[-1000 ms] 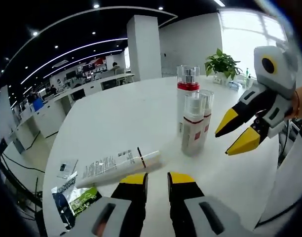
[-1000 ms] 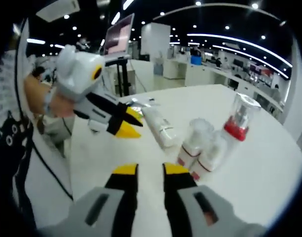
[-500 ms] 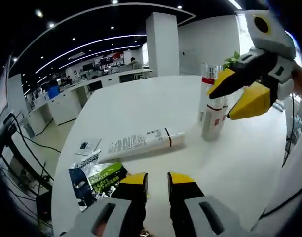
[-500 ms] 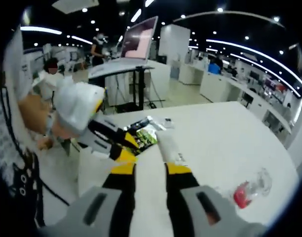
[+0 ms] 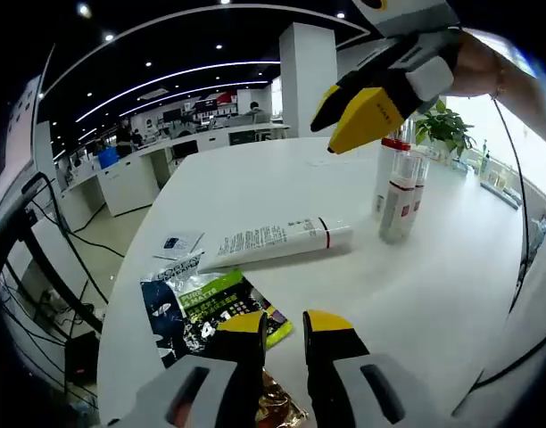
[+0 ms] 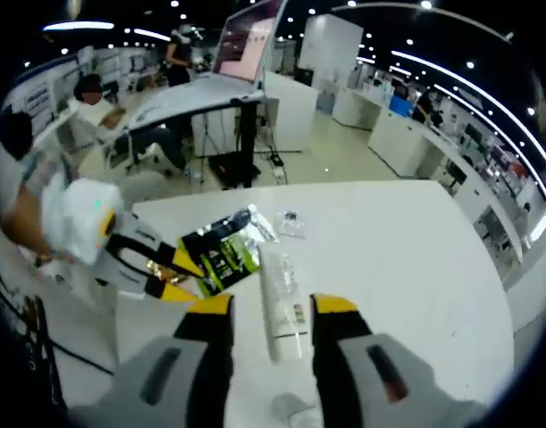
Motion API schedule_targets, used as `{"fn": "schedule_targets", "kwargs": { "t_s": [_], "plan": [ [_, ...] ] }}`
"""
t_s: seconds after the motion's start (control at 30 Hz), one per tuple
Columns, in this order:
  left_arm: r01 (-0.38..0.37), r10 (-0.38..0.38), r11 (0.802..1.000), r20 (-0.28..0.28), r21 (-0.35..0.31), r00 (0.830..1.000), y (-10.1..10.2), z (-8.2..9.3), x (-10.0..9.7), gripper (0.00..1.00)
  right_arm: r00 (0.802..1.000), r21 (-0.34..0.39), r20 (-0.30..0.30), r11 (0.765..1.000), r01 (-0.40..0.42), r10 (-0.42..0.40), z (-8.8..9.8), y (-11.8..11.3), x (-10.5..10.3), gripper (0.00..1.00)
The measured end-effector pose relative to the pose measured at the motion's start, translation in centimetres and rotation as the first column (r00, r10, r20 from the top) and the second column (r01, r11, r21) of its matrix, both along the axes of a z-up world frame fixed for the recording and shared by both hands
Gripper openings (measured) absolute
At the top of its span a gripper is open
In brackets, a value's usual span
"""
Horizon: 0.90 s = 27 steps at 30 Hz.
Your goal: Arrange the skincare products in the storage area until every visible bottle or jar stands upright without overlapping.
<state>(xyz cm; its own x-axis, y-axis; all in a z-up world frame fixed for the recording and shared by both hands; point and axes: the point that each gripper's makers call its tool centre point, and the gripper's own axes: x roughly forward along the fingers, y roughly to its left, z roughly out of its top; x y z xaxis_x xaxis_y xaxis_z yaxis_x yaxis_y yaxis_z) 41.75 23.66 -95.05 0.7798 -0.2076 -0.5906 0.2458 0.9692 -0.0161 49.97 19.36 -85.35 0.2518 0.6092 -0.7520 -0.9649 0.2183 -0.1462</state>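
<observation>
White tube lies flat mid-desk, green packet nr the edge. Right gripper hangs over tube — jaws apart, nothing gripped. Left gripper slightly parted, empty — bottles upright.

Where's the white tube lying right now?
In the left gripper view the tube lies flat on the table, between the green packet and the upright bottles.

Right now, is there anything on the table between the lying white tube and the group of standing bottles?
No. In the left gripper view, bare white table separates the white tube from the standing bottles.
</observation>
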Motion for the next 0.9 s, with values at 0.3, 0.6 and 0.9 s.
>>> {"fn": "schedule_targets", "kwargs": {
  "t_s": [0.3,0.6,0.9],
  "plan": [
    [-0.009,0.009,1.0,0.008,0.004,1.0,0.6,0.5,-0.2,0.17,0.994,-0.169,-0.104,0.986,0.006,-0.023,-5.1,0.8,1.1,0.36],
    [-0.009,0.009,1.0,0.012,-0.003,1.0,0.5,0.4,0.1,0.18,0.994,-0.327,-0.101,0.945,-0.002,-0.033,-9.7,-0.1,3.2,0.38],
    [-0.011,0.011,1.0,0.003,-0.01,1.0,0.5,-0.1,0.6,0.18,0.994,-0.427,-0.11,0.903,-0.048,0.001,-12.0,-1.0,3.7,0.38]
  ]
}}
